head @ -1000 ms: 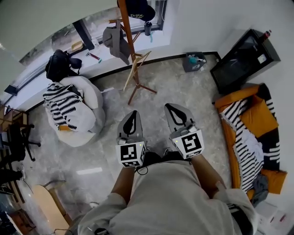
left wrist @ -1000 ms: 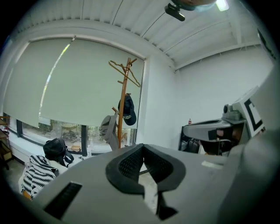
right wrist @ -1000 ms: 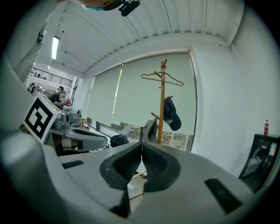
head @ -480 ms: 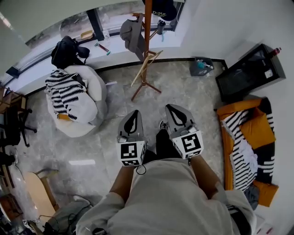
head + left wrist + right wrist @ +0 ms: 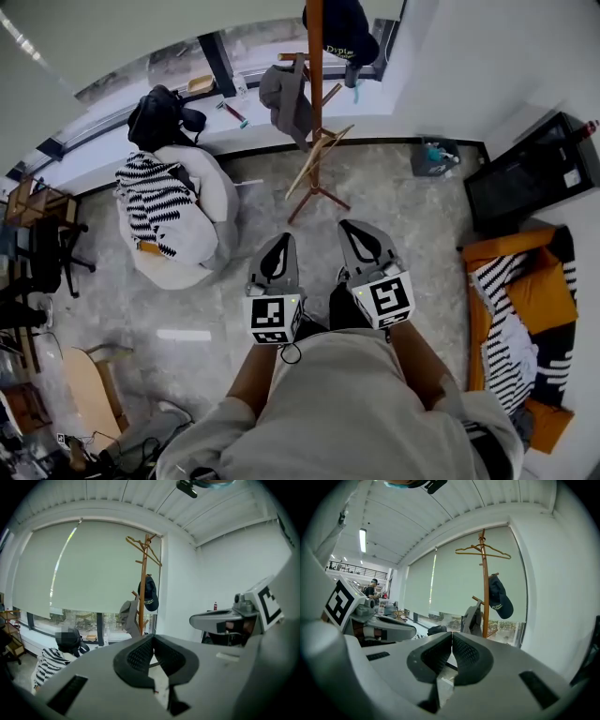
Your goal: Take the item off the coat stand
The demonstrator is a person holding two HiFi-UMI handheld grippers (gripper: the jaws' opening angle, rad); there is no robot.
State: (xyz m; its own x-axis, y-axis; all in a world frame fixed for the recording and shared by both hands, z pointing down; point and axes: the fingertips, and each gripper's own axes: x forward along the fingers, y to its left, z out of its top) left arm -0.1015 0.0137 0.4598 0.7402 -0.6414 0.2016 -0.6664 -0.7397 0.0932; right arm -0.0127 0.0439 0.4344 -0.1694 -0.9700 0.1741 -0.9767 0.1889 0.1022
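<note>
Pale stone floor [image 5: 412, 202] stretches to the far window wall, where the coat stand [image 5: 315, 122] rises, well apart from us. On its pegs hang a dark cap [image 5: 342, 33] on the right side and a grey garment [image 5: 286, 94] on the left. A bare hanger [image 5: 483, 551] sits at the top. We take the cap to be the item, though the task does not say which.

We hold the left gripper [image 5: 278, 246] and right gripper [image 5: 354, 232] side by side in front of the body, pointed roughly level at the stand. We judge this to be the approach, with nothing in reach yet. Both pairs of fingers [image 5: 433, 656] are closed on nothing, pads together, and will need to part before they can take the cap. A beanbag [image 5: 183, 220] at left and a sofa [image 5: 520, 300] at right flank the path to the stand.
</note>
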